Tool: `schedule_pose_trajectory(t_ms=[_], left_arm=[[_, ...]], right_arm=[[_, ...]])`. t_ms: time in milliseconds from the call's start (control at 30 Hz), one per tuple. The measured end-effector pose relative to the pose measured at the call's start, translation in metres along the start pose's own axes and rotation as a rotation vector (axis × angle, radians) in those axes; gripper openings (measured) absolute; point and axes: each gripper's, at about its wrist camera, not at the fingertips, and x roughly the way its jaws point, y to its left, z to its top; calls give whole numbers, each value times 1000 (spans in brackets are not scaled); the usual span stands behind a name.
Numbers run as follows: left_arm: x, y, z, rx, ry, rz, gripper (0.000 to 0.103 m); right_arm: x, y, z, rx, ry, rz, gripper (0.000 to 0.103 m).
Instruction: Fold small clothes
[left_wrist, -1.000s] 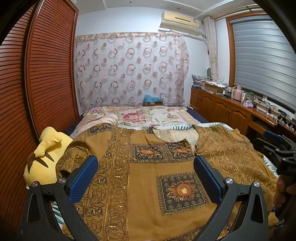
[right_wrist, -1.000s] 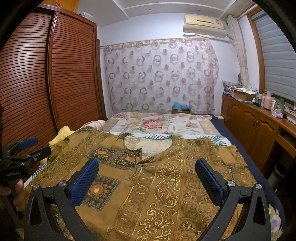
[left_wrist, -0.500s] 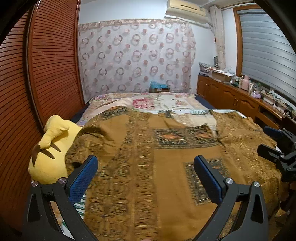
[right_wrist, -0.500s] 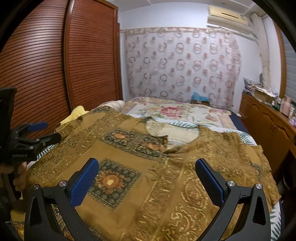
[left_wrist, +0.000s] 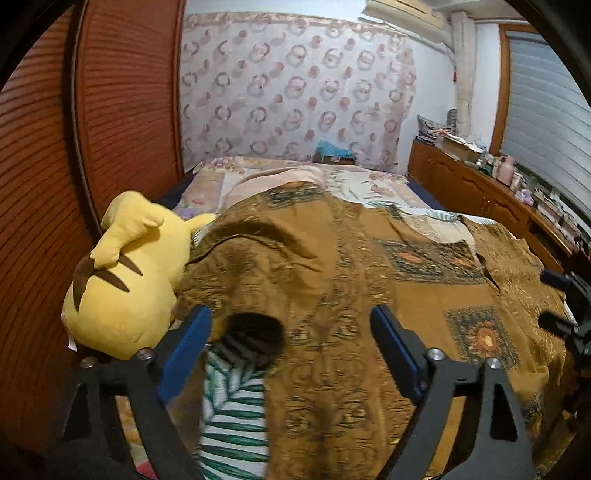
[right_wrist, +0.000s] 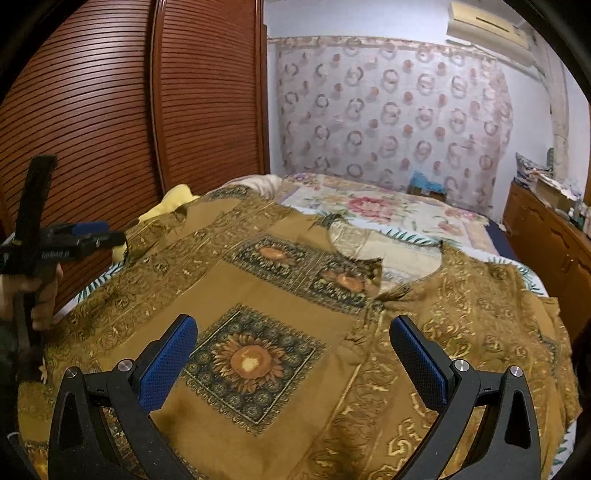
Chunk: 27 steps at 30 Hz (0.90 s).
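A brown and gold patterned garment (left_wrist: 369, 295) lies spread flat over the bed, neckline toward the far end; it also fills the right wrist view (right_wrist: 295, 302). My left gripper (left_wrist: 291, 343) is open and empty above the garment's left sleeve opening (left_wrist: 255, 328). My right gripper (right_wrist: 293, 354) is open and empty above the garment's front, over a sunflower square (right_wrist: 251, 358). The left gripper also shows at the left edge of the right wrist view (right_wrist: 81, 236). The right gripper shows at the right edge of the left wrist view (left_wrist: 569, 302).
A yellow plush toy (left_wrist: 125, 280) lies at the bed's left edge beside the sleeve. A leaf-print sheet (left_wrist: 232, 424) and a floral quilt (right_wrist: 369, 206) cover the bed. Wooden slatted wardrobe doors (right_wrist: 110, 122) stand on the left, a wooden cabinet (left_wrist: 480, 195) on the right.
Both grippers have swung to the left. The left one now sits lower over the sleeve by the plush toy. The right one now faces the garment's front. Both stay open.
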Motion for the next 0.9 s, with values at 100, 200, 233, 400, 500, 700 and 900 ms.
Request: schedule_pose_trajectory(t_ms=[100, 200, 233, 400, 500, 700, 900], left_arm=[[8, 14, 5, -21, 25, 2, 79], [17, 26, 10, -46, 49, -2, 78], [21, 30, 12, -58, 60, -10, 78], [42, 43, 18, -89, 107, -36, 65], [54, 43, 22, -85, 132, -69, 51], [65, 35, 27, -53, 163, -83, 6], [36, 8, 48, 12, 88, -130, 5]], right_arm=[[3, 1, 1, -15, 12, 4, 103], [4, 0, 4, -22, 19, 11, 103], [5, 3, 6, -23, 18, 13, 103], [10, 6, 10, -33, 19, 28, 103], [17, 8, 17, -41, 26, 38, 103], [18, 12, 22, -51, 19, 45, 103], [17, 5, 16, -27, 22, 42, 103]])
